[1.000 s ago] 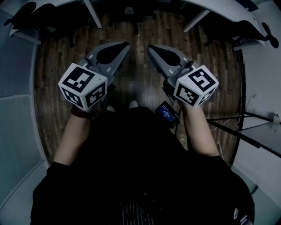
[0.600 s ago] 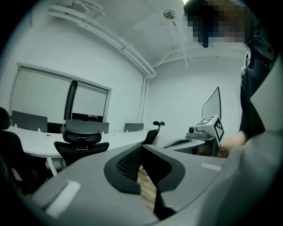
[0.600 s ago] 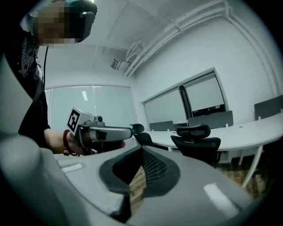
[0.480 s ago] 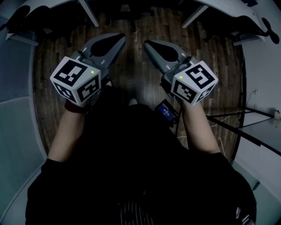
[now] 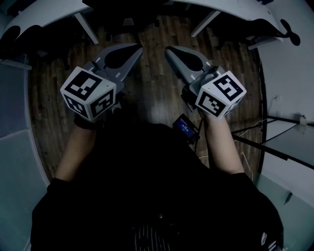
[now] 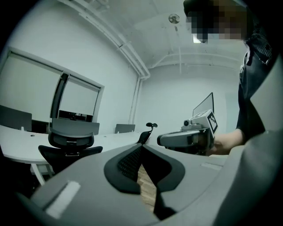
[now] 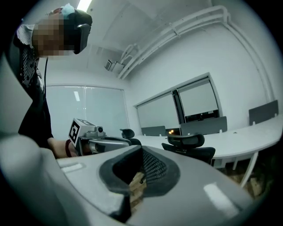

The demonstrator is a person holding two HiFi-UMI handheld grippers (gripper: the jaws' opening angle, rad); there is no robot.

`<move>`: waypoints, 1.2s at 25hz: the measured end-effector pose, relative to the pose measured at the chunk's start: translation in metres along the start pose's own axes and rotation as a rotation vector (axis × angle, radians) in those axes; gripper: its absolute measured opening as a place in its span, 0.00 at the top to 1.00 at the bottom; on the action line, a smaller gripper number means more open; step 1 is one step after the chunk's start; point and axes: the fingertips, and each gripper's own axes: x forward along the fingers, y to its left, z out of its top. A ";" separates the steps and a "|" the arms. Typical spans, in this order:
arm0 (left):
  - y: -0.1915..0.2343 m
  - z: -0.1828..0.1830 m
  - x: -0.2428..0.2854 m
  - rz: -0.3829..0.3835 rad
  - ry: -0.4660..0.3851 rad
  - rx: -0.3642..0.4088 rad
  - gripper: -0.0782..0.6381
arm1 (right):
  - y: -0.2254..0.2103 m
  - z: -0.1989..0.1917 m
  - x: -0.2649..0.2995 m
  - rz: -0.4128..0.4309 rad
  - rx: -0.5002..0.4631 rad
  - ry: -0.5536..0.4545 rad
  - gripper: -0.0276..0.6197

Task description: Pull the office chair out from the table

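In the head view my left gripper and right gripper are held side by side over the wooden floor, both shut and empty, pointing at the white table. A black office chair sits tucked under the table's far side, mostly in shadow. The left gripper view shows my left gripper shut, with the black chair against the white table well beyond it. In the right gripper view my right gripper is shut, and the chair stands at the table, apart from the jaws.
More black chairs stand at the top left and top right. A glass partition runs along the left. A metal-framed desk is at the right. A small device with a blue screen hangs at the person's waist.
Both grippers and the person have moved forward toward the table, which now reaches further down into the head view. Both grippers stay shut and empty.
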 end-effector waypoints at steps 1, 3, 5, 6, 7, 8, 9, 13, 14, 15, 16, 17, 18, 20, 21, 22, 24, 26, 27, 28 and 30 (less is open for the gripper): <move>0.010 0.004 0.001 -0.008 -0.007 -0.004 0.89 | -0.004 0.003 0.008 -0.012 0.004 -0.002 0.96; 0.032 0.014 0.000 -0.020 -0.022 -0.006 0.89 | -0.010 0.012 0.028 -0.029 0.007 -0.002 0.96; 0.055 0.025 -0.002 -0.029 -0.033 -0.004 0.89 | -0.014 0.022 0.049 -0.039 0.004 0.002 0.96; 0.066 0.030 -0.003 -0.034 -0.036 -0.006 0.89 | -0.016 0.027 0.059 -0.045 0.002 0.006 0.96; 0.077 0.034 -0.004 -0.039 -0.037 -0.011 0.89 | -0.019 0.033 0.068 -0.053 0.000 0.009 0.96; 0.087 0.037 -0.005 -0.045 -0.040 -0.018 0.89 | -0.021 0.038 0.078 -0.060 -0.001 0.012 0.96; 0.096 0.041 -0.007 -0.049 -0.043 -0.025 0.89 | -0.022 0.043 0.087 -0.065 -0.003 0.014 0.96; 0.128 0.045 -0.021 -0.049 -0.054 -0.035 0.89 | -0.019 0.049 0.122 -0.057 -0.011 0.036 0.96; 0.138 0.043 -0.025 -0.038 -0.057 -0.042 0.89 | -0.018 0.049 0.132 -0.050 -0.011 0.041 0.96; 0.147 0.042 -0.030 -0.025 -0.063 -0.052 0.89 | -0.018 0.049 0.142 -0.040 -0.015 0.046 0.96; 0.156 0.041 -0.034 -0.014 -0.070 -0.063 0.89 | -0.018 0.049 0.152 -0.029 -0.022 0.052 0.96; 0.163 0.038 -0.038 -0.006 -0.073 -0.070 0.89 | -0.018 0.049 0.161 -0.019 -0.029 0.059 0.96; 0.170 0.036 -0.041 0.001 -0.072 -0.073 0.89 | -0.019 0.049 0.170 -0.010 -0.033 0.063 0.96; 0.182 0.034 -0.046 0.013 -0.072 -0.077 0.89 | -0.021 0.049 0.183 0.003 -0.034 0.064 0.96; 0.187 0.035 -0.049 0.017 -0.076 -0.079 0.89 | -0.021 0.050 0.190 0.009 -0.033 0.063 0.96; 0.193 0.037 -0.051 0.019 -0.082 -0.077 0.89 | -0.021 0.051 0.196 0.016 -0.031 0.061 0.96; 0.204 0.040 -0.056 0.016 -0.092 -0.062 0.89 | -0.023 0.050 0.210 0.031 -0.025 0.055 0.96; 0.219 0.038 -0.061 0.019 -0.096 -0.054 0.89 | -0.026 0.048 0.227 0.039 -0.027 0.053 0.96; 0.228 0.036 -0.062 0.023 -0.097 -0.055 0.89 | -0.028 0.049 0.236 0.040 -0.038 0.054 0.96; 0.238 0.033 -0.064 0.028 -0.093 -0.056 0.89 | -0.029 0.050 0.246 0.039 -0.051 0.054 0.96; 0.253 0.029 -0.071 0.034 -0.078 -0.058 0.89 | -0.026 0.051 0.263 0.040 -0.059 0.056 0.96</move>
